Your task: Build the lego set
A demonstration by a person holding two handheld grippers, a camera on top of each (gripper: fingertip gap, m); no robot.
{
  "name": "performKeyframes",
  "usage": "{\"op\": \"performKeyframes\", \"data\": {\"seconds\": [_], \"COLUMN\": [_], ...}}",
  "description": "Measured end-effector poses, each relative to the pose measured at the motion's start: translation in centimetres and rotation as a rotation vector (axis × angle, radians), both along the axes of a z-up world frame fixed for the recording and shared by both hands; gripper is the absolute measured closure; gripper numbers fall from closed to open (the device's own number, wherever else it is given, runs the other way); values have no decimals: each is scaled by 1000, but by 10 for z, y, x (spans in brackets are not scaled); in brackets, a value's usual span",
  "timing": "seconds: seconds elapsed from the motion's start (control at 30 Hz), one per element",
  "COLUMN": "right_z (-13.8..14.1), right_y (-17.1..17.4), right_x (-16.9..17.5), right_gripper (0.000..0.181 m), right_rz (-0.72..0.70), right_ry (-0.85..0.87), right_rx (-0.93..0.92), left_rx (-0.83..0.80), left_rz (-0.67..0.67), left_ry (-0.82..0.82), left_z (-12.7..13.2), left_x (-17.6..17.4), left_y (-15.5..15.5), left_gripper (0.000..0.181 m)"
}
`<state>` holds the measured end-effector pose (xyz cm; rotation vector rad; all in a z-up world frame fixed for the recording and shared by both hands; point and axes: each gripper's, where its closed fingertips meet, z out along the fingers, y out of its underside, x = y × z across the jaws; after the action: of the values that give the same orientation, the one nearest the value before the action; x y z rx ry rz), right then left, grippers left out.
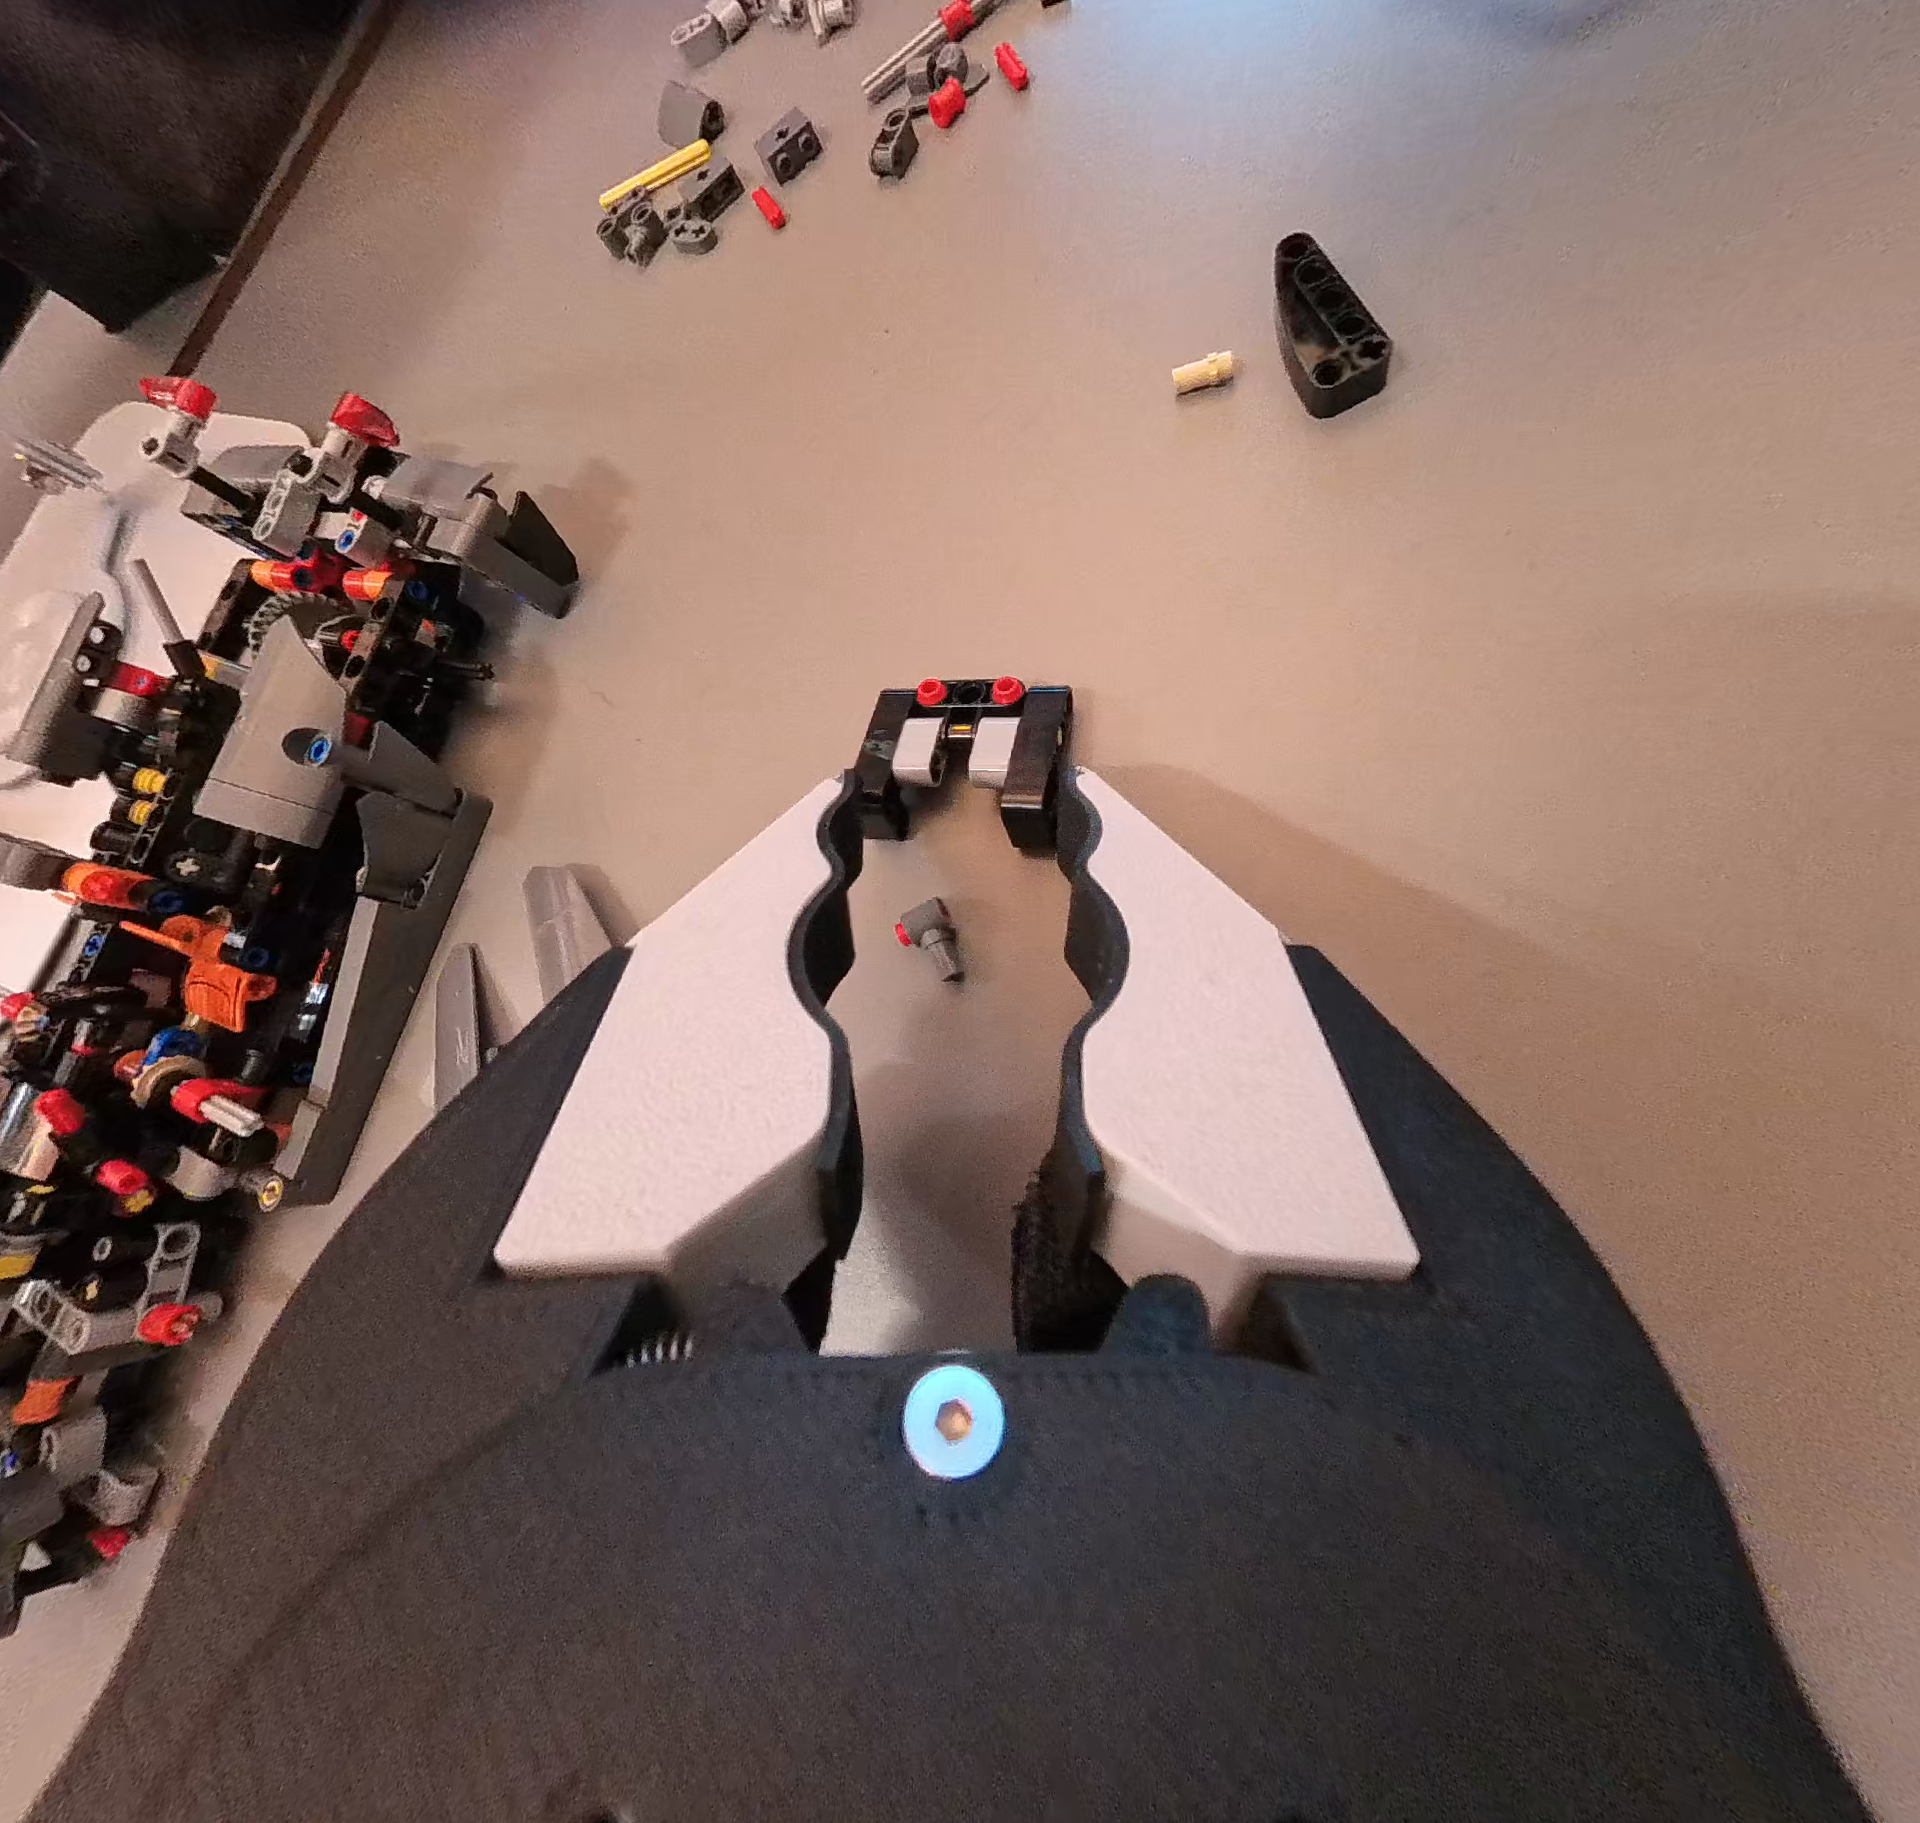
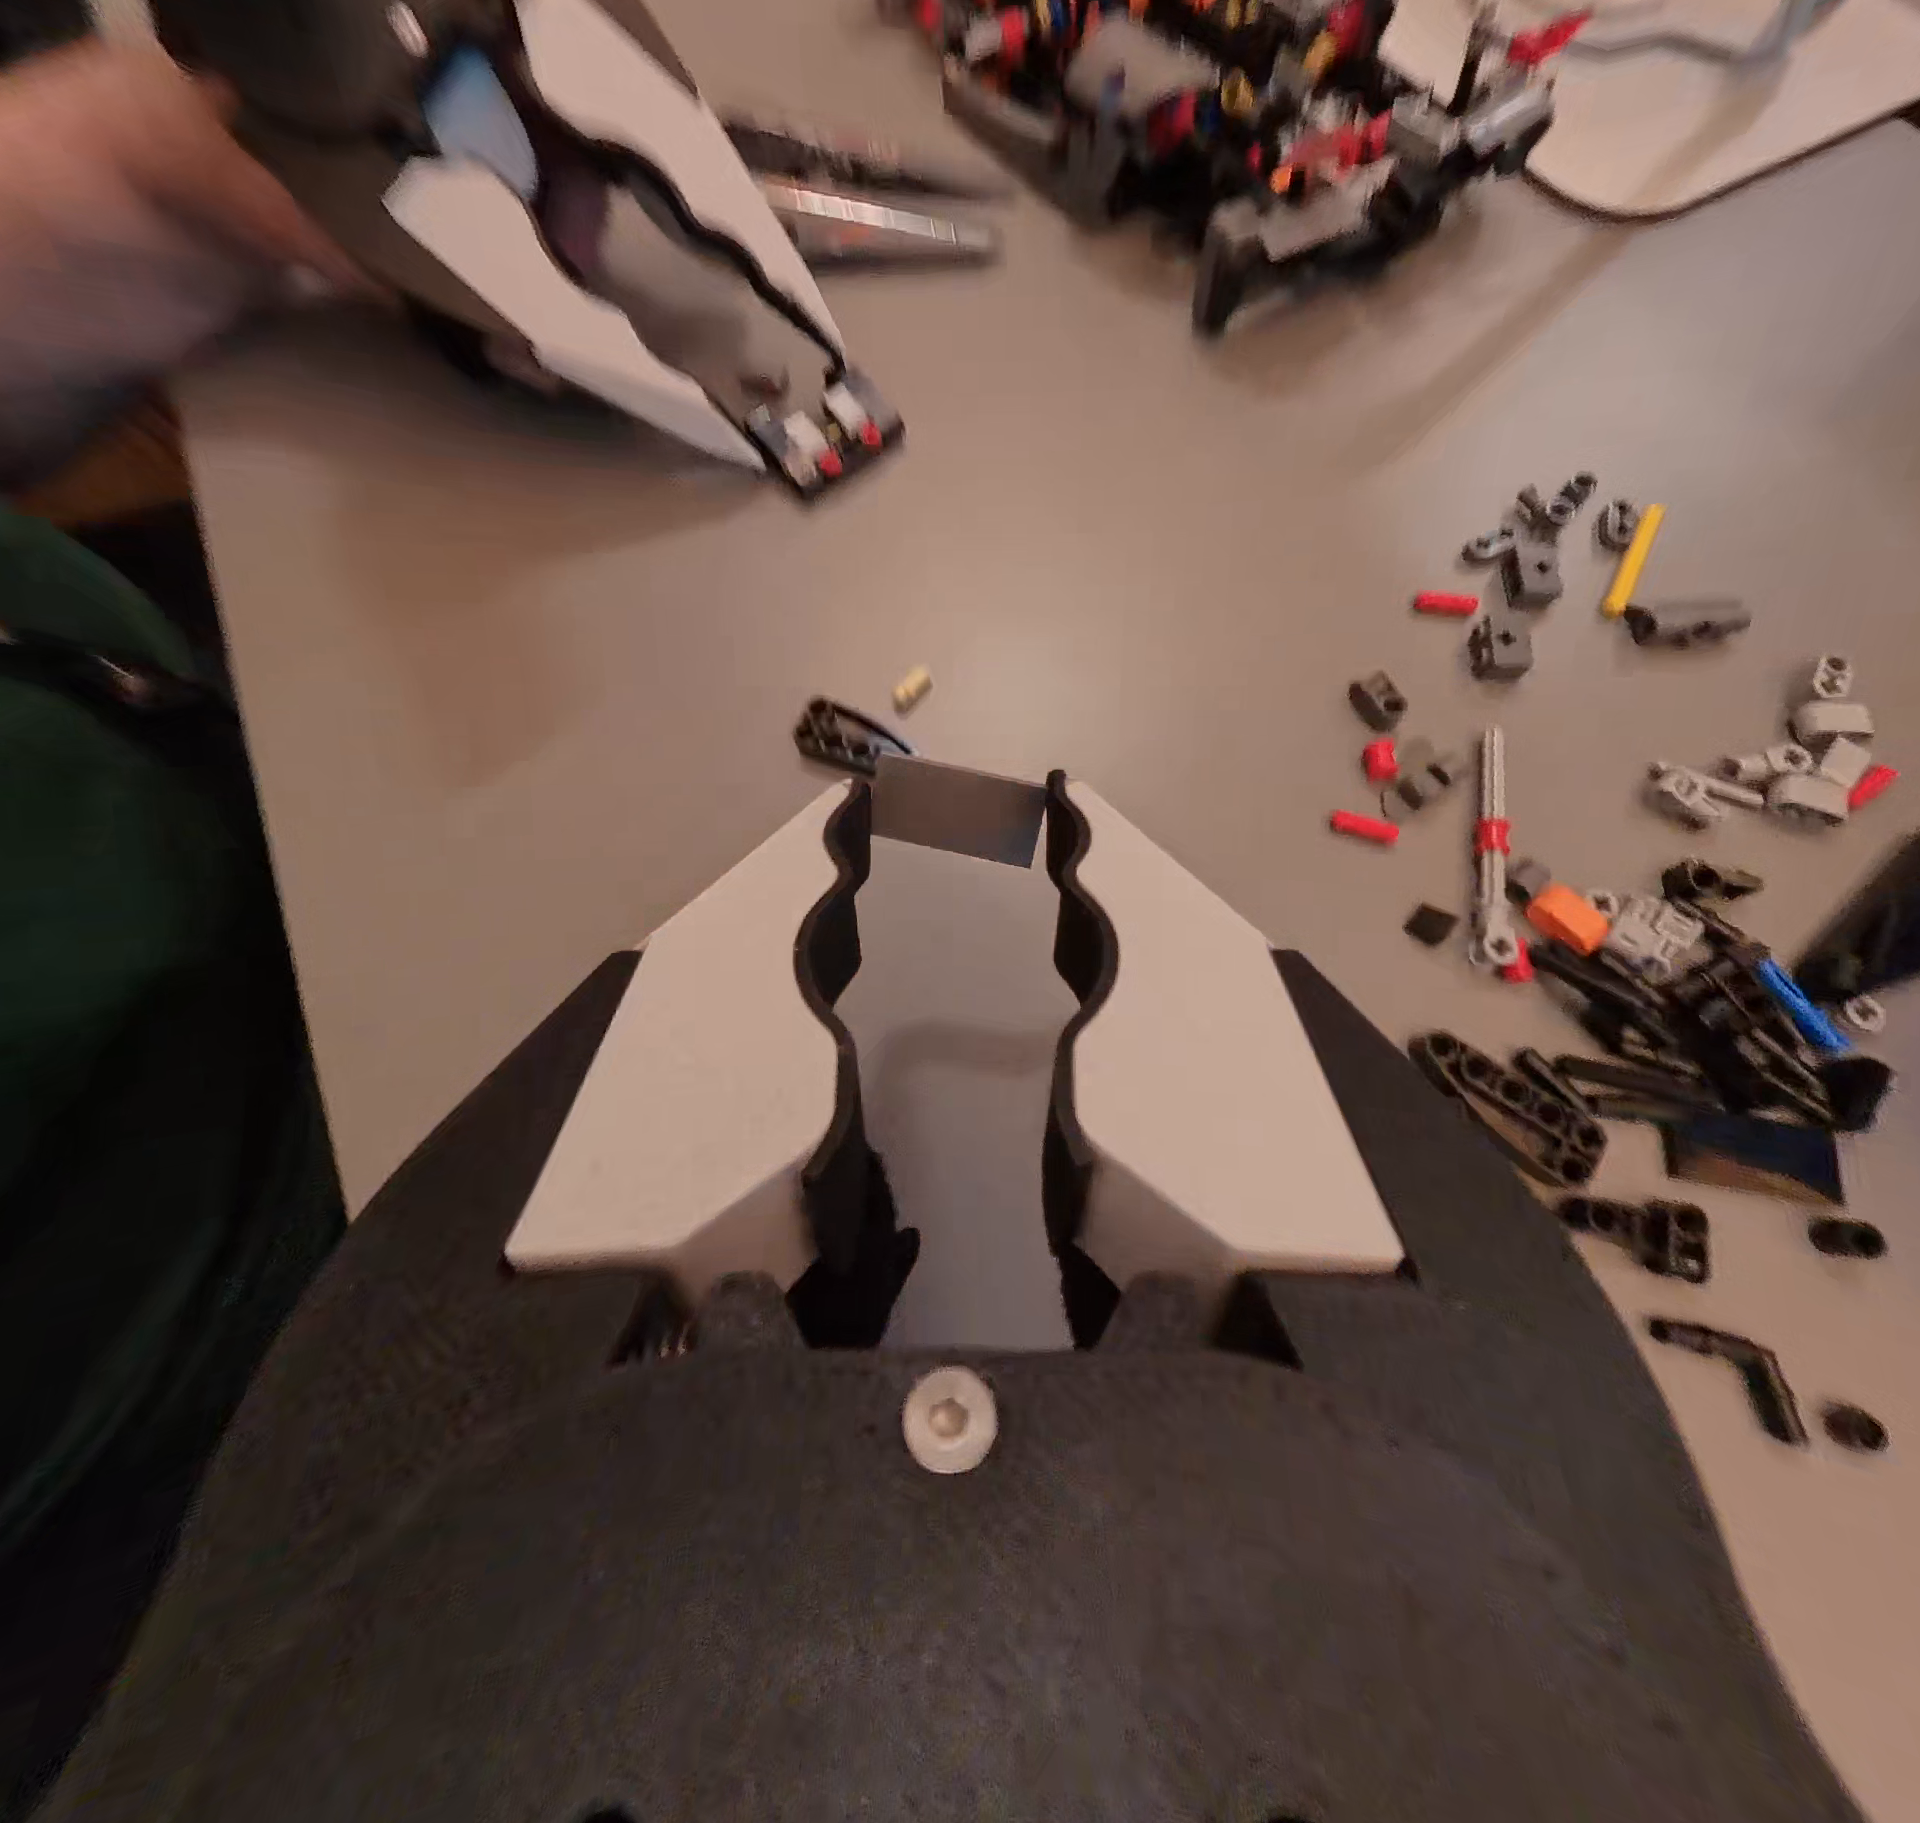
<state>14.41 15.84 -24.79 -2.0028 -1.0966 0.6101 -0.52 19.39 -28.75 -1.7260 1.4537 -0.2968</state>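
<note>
**Left wrist view: small frame held; right holds flat panel**

Left wrist view: left gripper [image 1: 961, 786] fingers [image 1: 727, 994] clamped on small black frame assembly [image 1: 971, 734] with two red pins and two light grey blocks, held at fingertips above tabletop [image 1: 1455, 838]. Small grey connector with red pin [image 1: 932, 932] lying on tabletop under the finger gap. Large partly built model [image 1: 239, 786] at left edge of tabletop, black, grey, red, orange parts, partly on white sheet [image 1: 104, 526]. Two grey wedge panels [image 1: 540, 952] just beside model. Black curved beam [image 1: 1330, 324] and tan pin [image 1: 1203, 373] near each other, toward far right. Loose parts pile [image 1: 831, 59] at far edge.

Right wrist view, blurred: right gripper [image 2: 956, 817] fingers [image 2: 1174, 1025] pinching dark flat panel [image 2: 958, 809] at tips, held off tabletop. Same beam [image 2: 842, 734] and pin [image 2: 912, 687] just beyond panel. Left gripper seen upper left with frame [image 2: 831, 438], person's hand [image 2: 114, 225] behind. Model [image 2: 1247, 80] at far edge, loose parts [image 2: 1621, 890] along right edge.
</note>
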Motion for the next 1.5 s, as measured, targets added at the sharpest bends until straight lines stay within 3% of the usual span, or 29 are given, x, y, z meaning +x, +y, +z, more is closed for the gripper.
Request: {"op": "performKeyframes", "data": {"seconds": [0.17,0.3,0.67,0.8,0.97,1.07,1.3,1.5], "right_z": [-34,-48,-48,-46,-46,-44,-40,-39], "right_y": [-12,-13,-4,-3,-1,2,9,15], "right_x": [-4,-12,-19,-21,-23,-26,-30,-32], "right_gripper": [149,149,149,149,149,149,149,149], "right_rz": [51,86,106,108,115,125,115,108], "right_ry": [-203,-256,-243,-224,-219,-209,-189,-209], "right_rx": [-10,-8,10,10,16,23,27,25], "left_rx": [36,16,-2,77,24,0,-37,-22], "left_rz": [21,36,-28,-56,-42,-64,-112,-67], "left_ry": [-19,-7,38,44,5,80,146,145], "left_z": [6,1,-5,4,16,8,-4,-4], "left_x": [-2,-5,1,4,-1,-1,5,11], "left_y": [5,9,-2,-5,3,6,6,10], "left_gripper": [141,138,152,156,142,131,138,145]}}
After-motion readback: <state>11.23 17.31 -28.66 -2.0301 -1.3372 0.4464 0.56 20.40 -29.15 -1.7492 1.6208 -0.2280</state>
